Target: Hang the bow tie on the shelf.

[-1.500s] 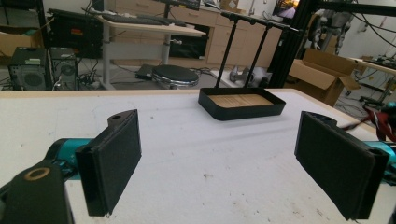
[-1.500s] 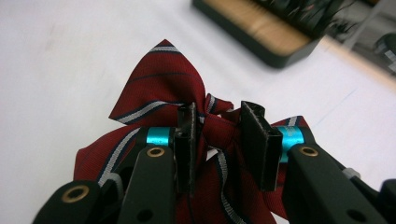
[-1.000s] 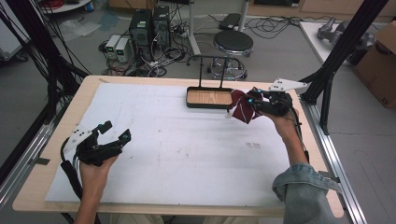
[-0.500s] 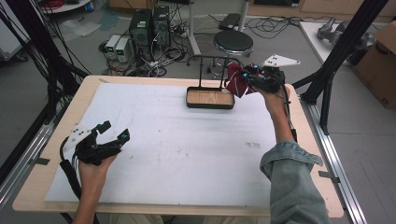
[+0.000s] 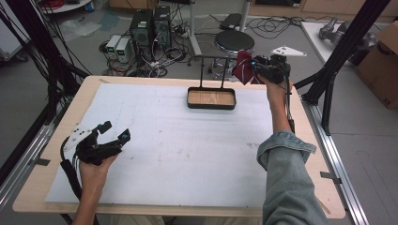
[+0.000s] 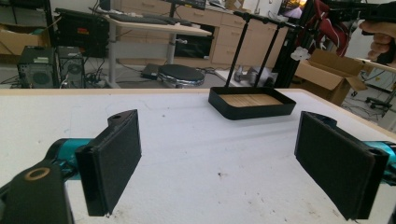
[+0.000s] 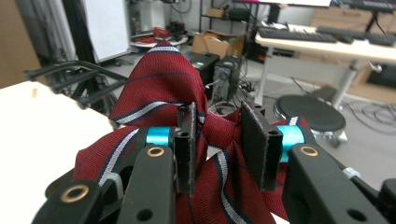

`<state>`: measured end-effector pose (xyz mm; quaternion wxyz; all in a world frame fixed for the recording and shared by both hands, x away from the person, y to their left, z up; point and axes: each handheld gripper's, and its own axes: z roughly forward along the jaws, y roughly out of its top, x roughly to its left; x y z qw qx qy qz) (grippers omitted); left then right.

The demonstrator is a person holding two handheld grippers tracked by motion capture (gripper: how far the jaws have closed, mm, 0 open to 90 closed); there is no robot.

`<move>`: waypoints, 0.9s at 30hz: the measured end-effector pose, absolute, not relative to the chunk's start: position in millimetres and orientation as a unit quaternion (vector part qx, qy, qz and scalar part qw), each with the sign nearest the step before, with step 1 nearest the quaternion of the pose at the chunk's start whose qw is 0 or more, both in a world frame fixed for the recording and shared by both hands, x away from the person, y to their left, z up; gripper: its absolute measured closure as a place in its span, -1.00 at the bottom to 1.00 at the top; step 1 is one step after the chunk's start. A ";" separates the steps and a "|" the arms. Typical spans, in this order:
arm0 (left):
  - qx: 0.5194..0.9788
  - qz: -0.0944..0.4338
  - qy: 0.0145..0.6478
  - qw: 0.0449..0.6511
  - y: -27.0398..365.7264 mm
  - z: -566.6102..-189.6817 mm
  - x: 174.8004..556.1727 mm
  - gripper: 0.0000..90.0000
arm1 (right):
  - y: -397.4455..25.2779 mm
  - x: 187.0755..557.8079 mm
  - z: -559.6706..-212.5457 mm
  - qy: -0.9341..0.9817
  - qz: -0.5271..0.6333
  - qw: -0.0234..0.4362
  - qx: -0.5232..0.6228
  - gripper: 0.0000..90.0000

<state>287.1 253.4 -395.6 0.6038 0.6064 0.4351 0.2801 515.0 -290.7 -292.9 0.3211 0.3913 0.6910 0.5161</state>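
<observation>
The right tool [image 5: 253, 70] is raised off the table, out past its far edge, with its jaws pinching a bunched red tie [image 5: 242, 69]. In the right gripper view the tie [image 7: 163, 88] has thin white and dark stripes; its cloth bulges up between the two black pads [image 7: 187, 144] and spills down around them. The pads look a little apart with cloth in the gap, though how firmly they bite is hard to judge from this angle. The person's right hand [image 5: 274, 86] wraps the tool's body, and a rolled denim sleeve [image 5: 286, 154] covers the forearm over the right side of the table.

The left tool [image 5: 110, 136] sits low over the near left part of the table, held by the left hand [image 5: 94, 166]. Its jaws are spread wide with nothing between them; in the left gripper view the two pads [image 6: 112, 163] stand well apart above the white sheet [image 6: 201, 154].

Just below and left of the tie, a black tray [image 5: 211, 105] with a wooden floor rests on the far middle of the sheet, with a thin black stand [image 5: 211, 58] rising behind it. The tie hangs beside the stand's right end, apart from the tray. The table [image 5: 56, 154] has a pale wooden rim. Behind it on the floor stand a round black stool [image 5: 234, 42] and computer cases [image 5: 150, 26].
</observation>
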 end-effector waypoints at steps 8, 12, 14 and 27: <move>0.612 0.274 0.434 0.602 250.3 -397.3 289.1 -0.67 | -298.0 527.6 -310.5 0.688 0.502 0.292 0.436 0.48; 0.611 0.274 0.433 0.603 250.4 -397.2 288.8 -0.67 | -296.3 533.2 -320.5 0.696 0.482 0.280 0.452 0.47; 0.610 0.275 0.433 0.604 250.5 -397.1 288.5 -0.67 | -294.3 535.4 -325.9 0.702 0.478 0.267 0.455 0.46; 0.608 0.275 0.432 0.607 251.2 -396.0 287.3 -0.67 | -287.9 535.6 -334.5 0.712 0.466 0.243 0.465 0.30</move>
